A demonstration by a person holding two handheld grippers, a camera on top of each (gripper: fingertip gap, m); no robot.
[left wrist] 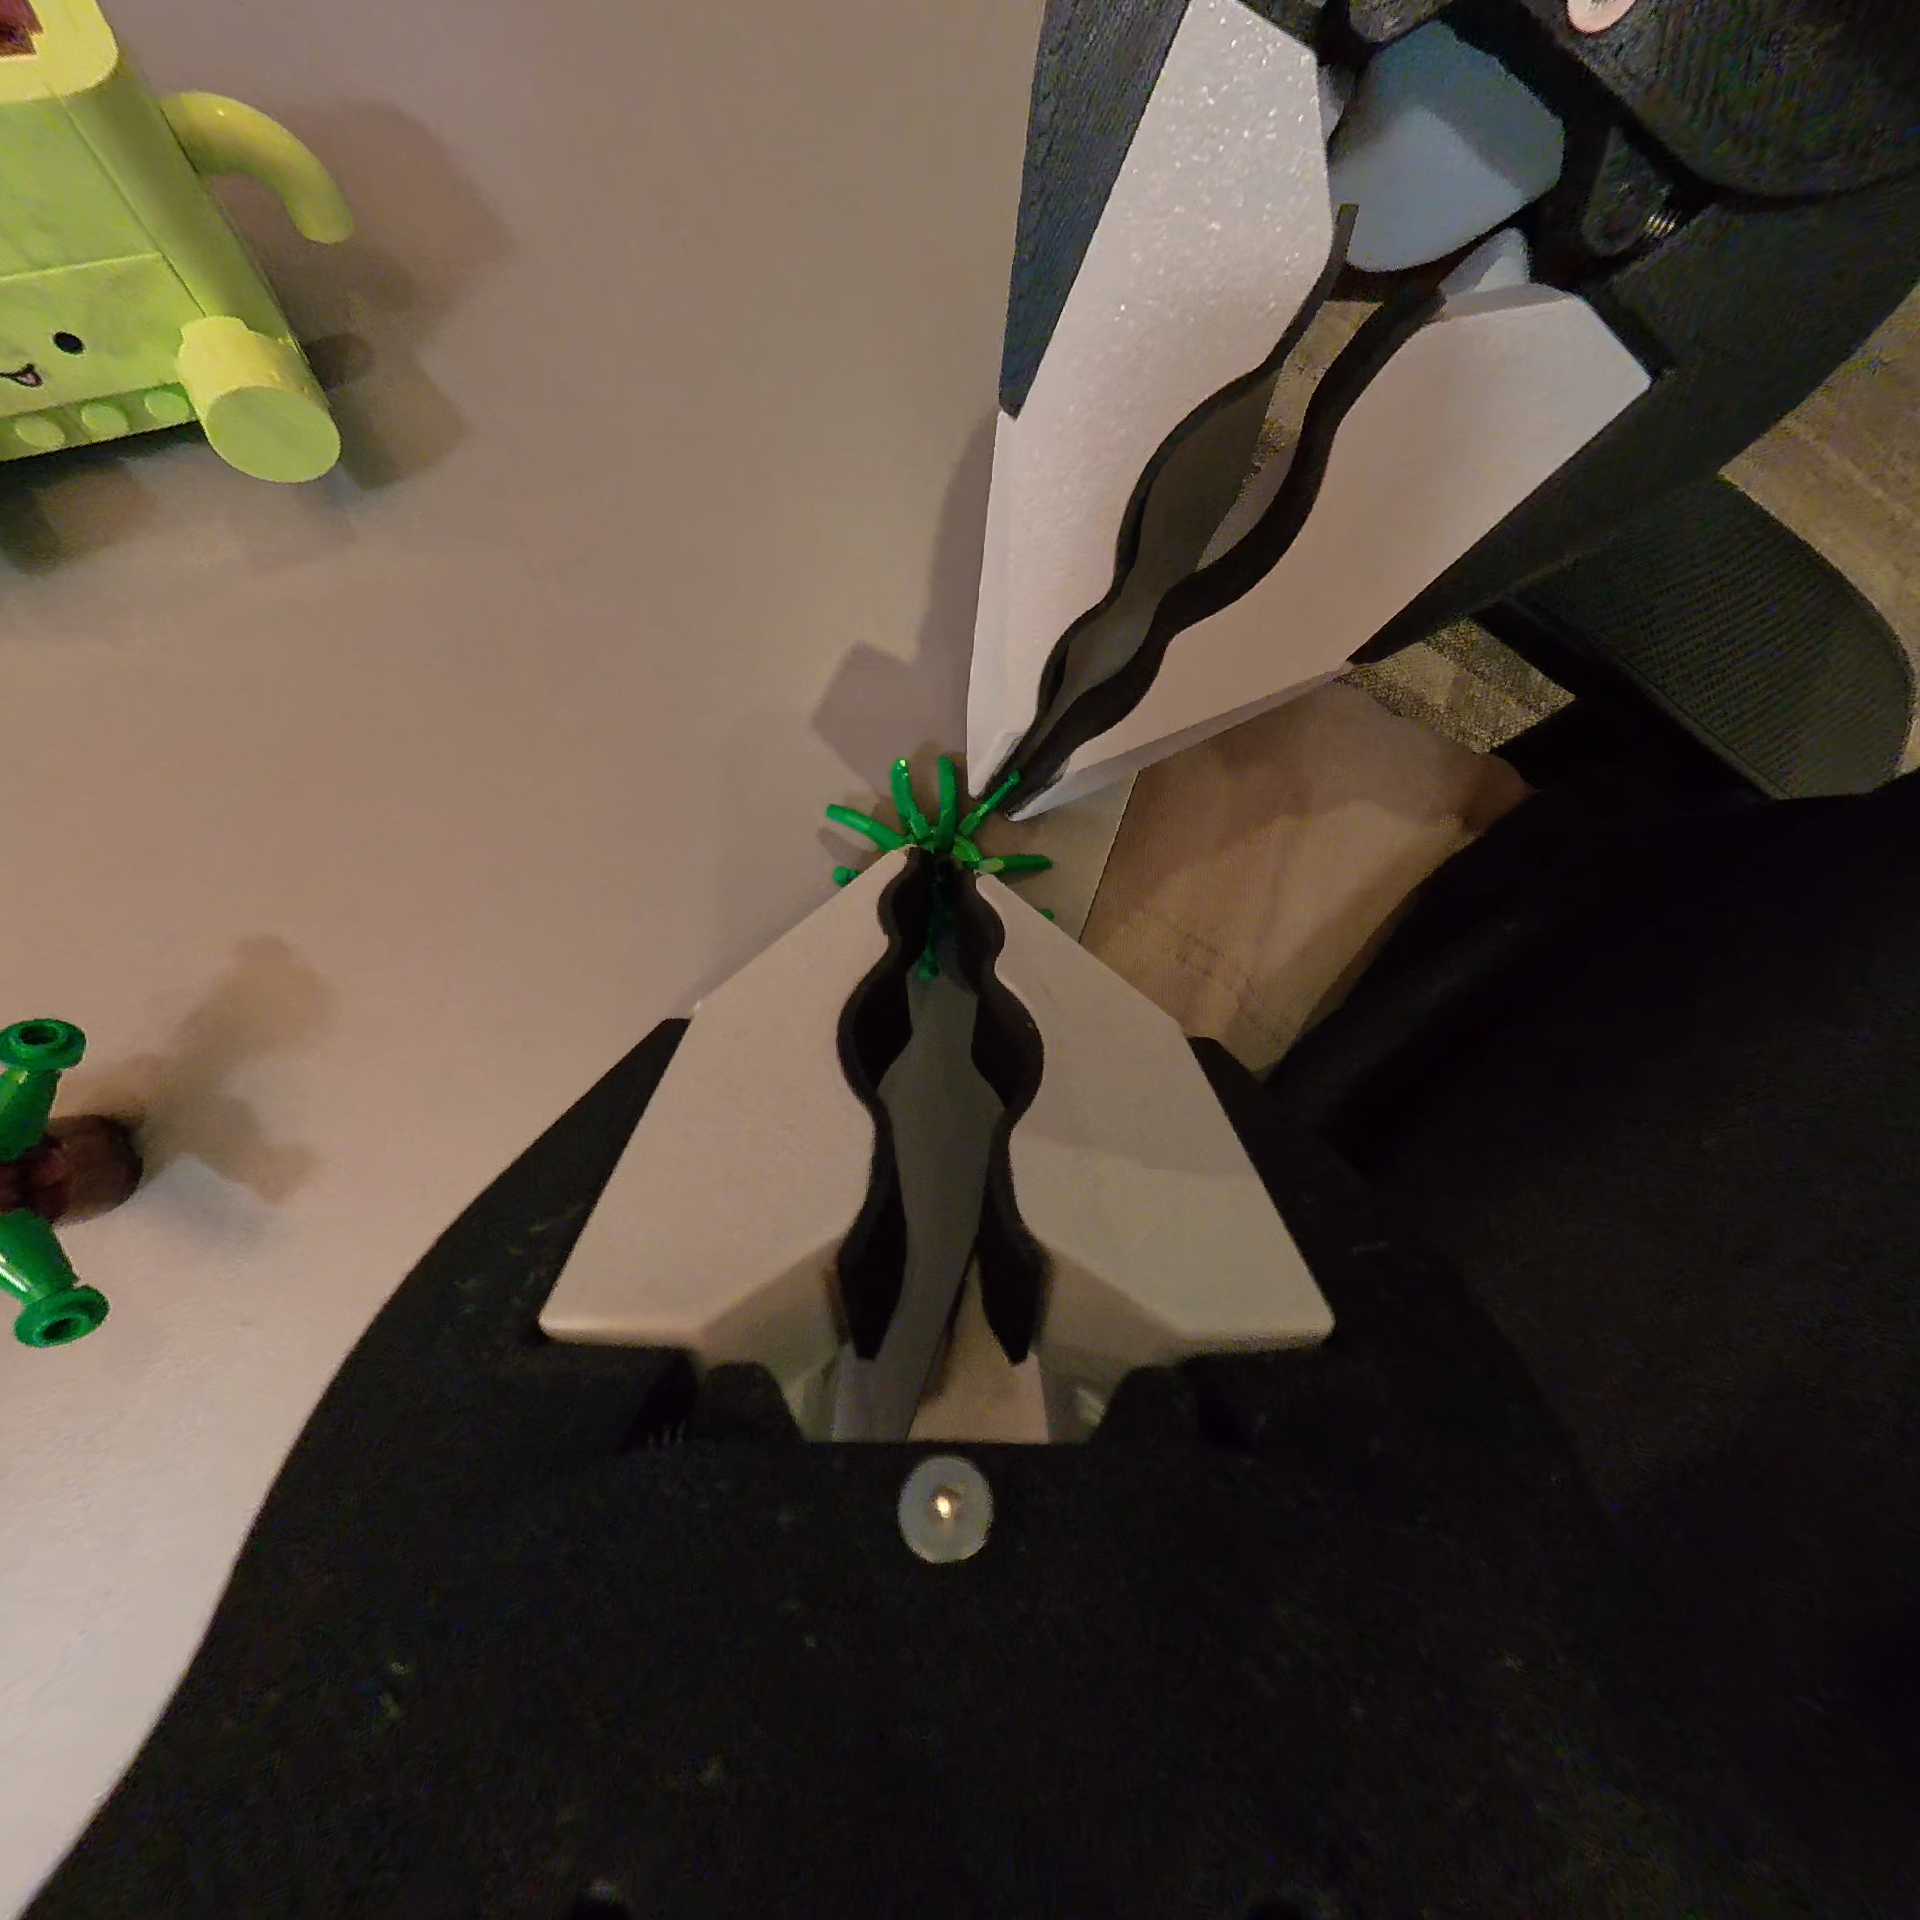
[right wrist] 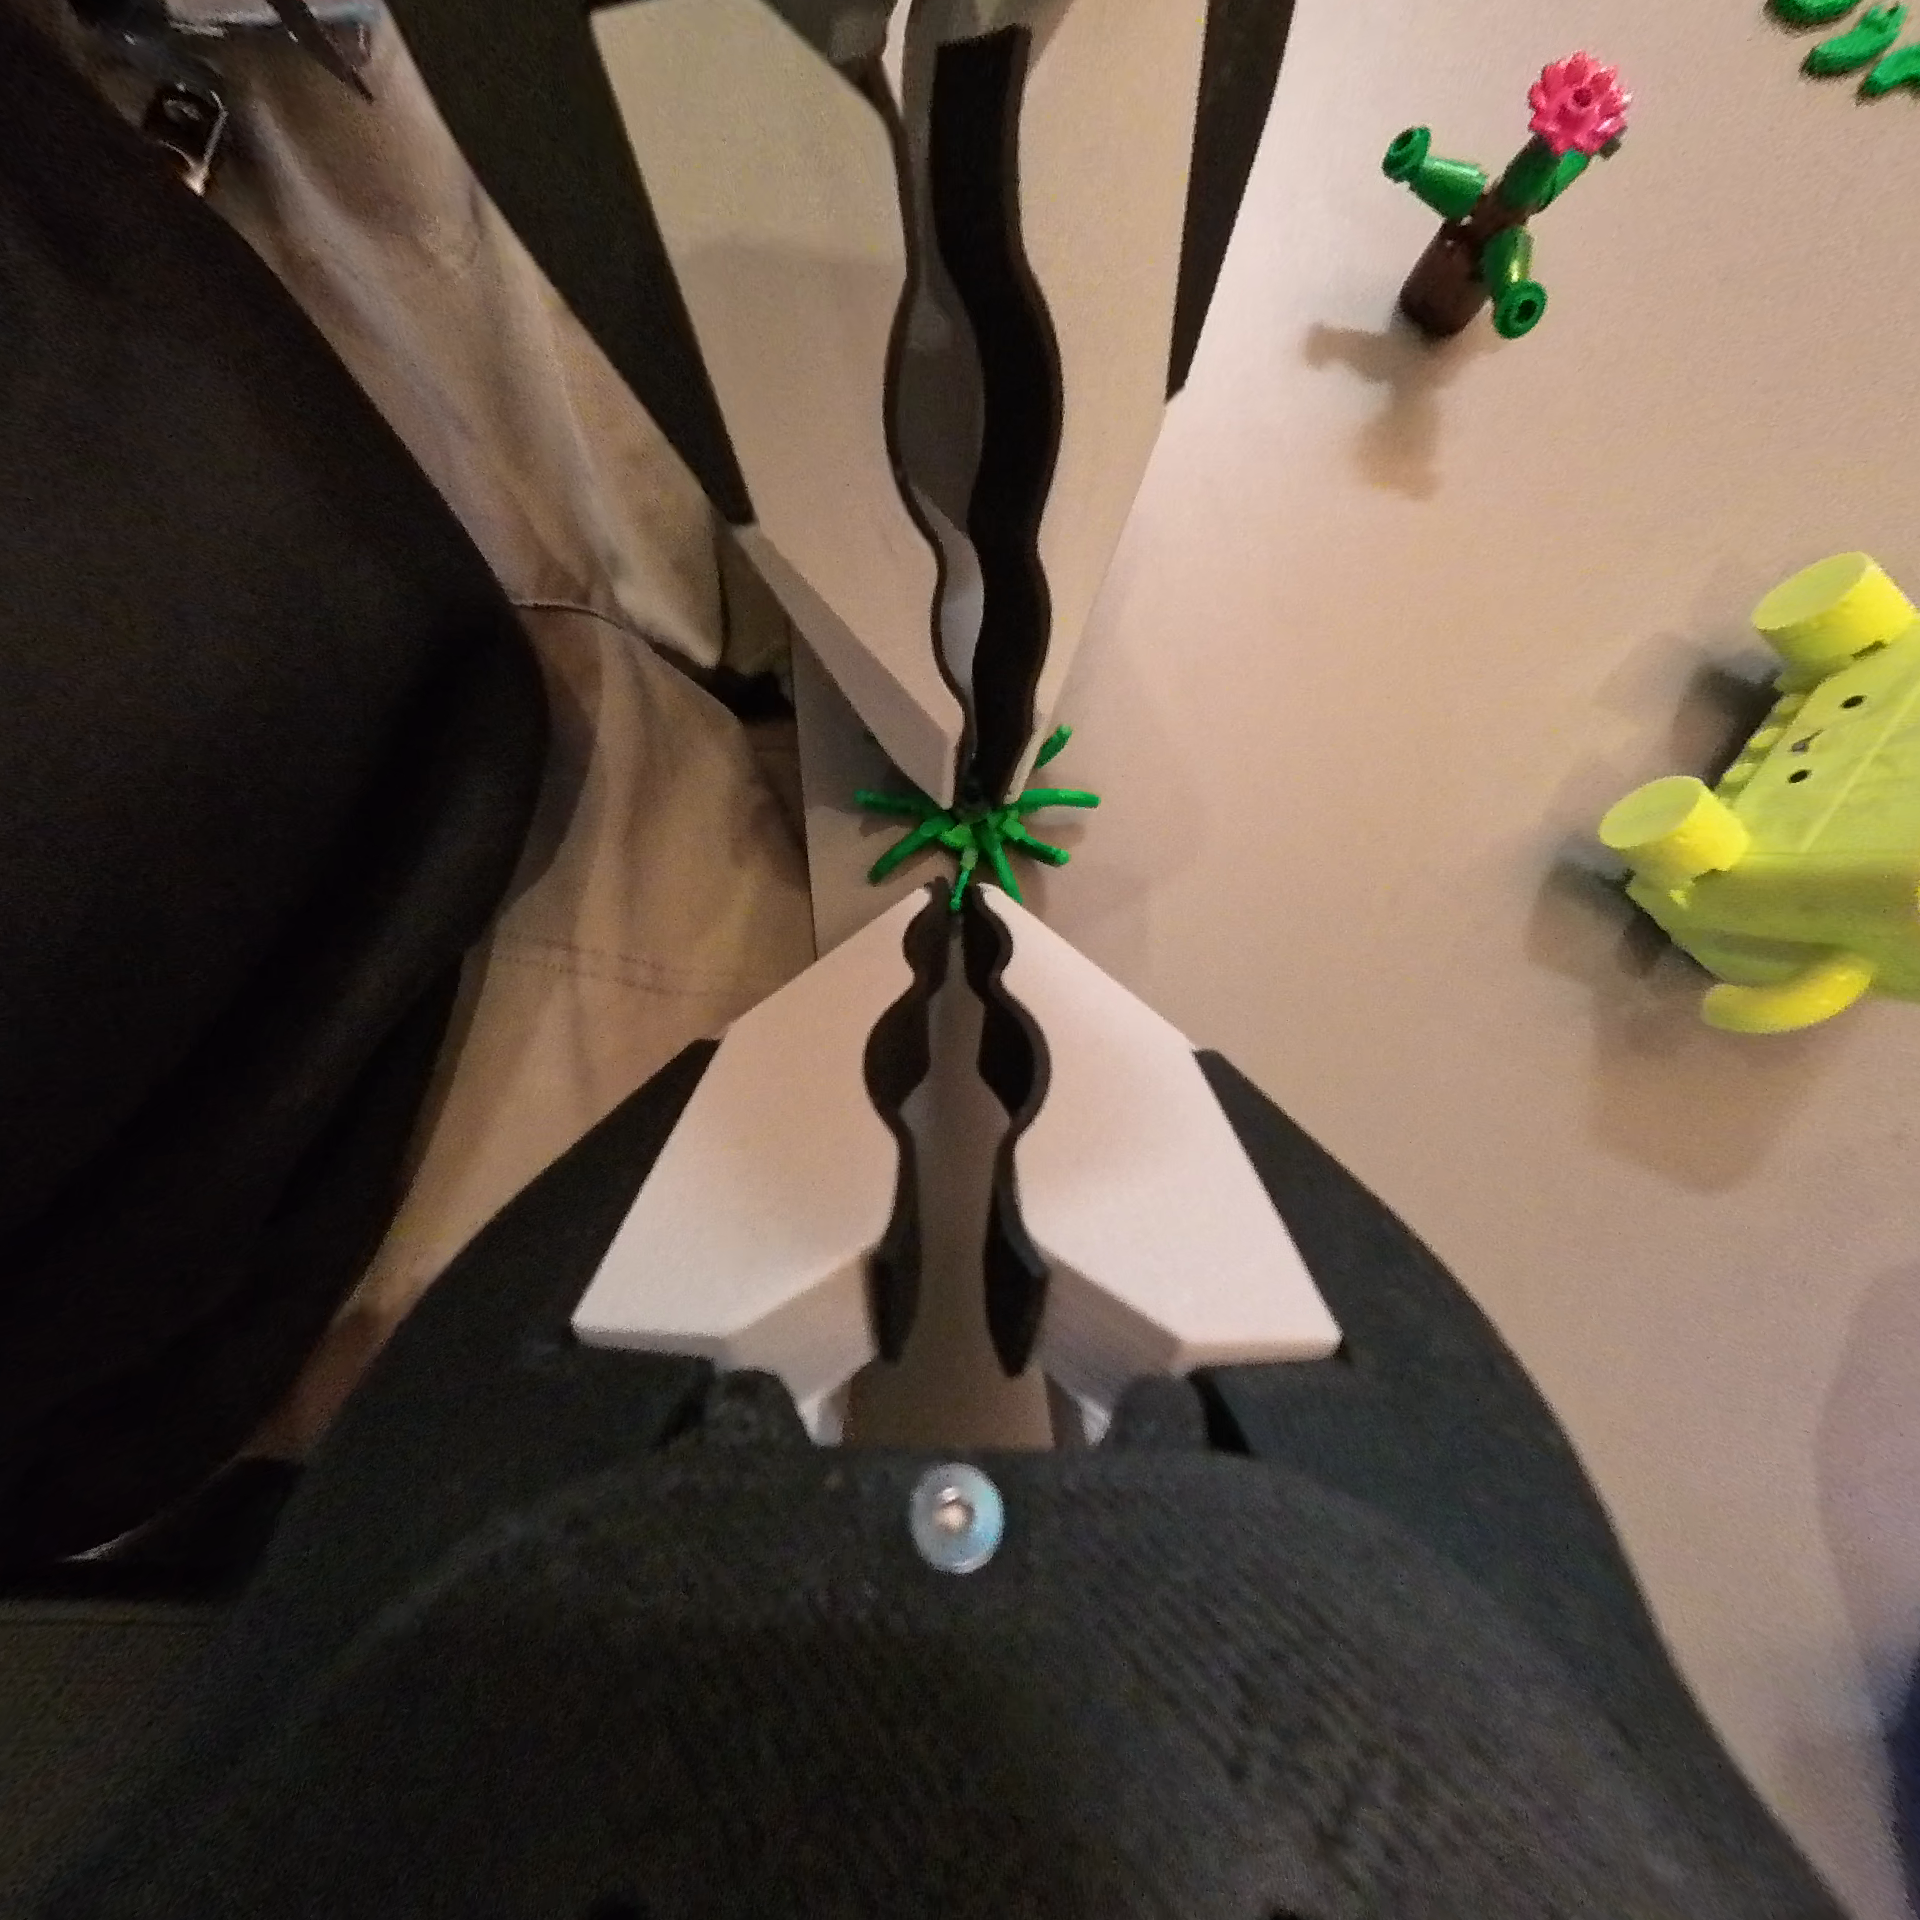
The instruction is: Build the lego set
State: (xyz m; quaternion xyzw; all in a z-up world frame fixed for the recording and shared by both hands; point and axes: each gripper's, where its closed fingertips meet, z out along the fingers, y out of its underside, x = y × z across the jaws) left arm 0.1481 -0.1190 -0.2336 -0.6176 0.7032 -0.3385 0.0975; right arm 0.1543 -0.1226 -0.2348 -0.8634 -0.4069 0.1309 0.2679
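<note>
The green sprig (left wrist: 940, 831) sits pinched between two sets of fingers that meet tip to tip above the counter (left wrist: 623, 520). In the left wrist view, the left gripper (left wrist: 938, 854) has its fingers closed on the sprig's lower part, which runs down between the black wavy pads and is mostly hidden there; only the spray of thin leaves beyond the tips is clear. The right gripper (left wrist: 1013, 798) comes in from the upper right, its tips pressed together on one leaf at the sprig's edge.

In the right wrist view, the right gripper (right wrist: 961, 896) nips a single leaf tip of the sprig (right wrist: 977, 826), while the left gripper (right wrist: 977, 774) reaches down from the top with its fingers closed on the sprig's centre. How many pieces make up the sprig is hard to tell; the leaves overlap and blur.

Far left of the left fingers lies a lime figure (left wrist: 135, 270), cut off by the frame edge, and a stem (left wrist: 42, 1174) with green tubes, also cropped. The right view shows them whole to the right of the fingers: the stem (right wrist: 1475, 229) carries a pink flower (right wrist: 1577, 102), and the lime figure (right wrist: 1787, 810) lies on its side. Green bits (right wrist: 1849, 31) are cropped at the top right corner. A person's tan trousers (right wrist: 582, 644) fill the space left of the fingers.
</note>
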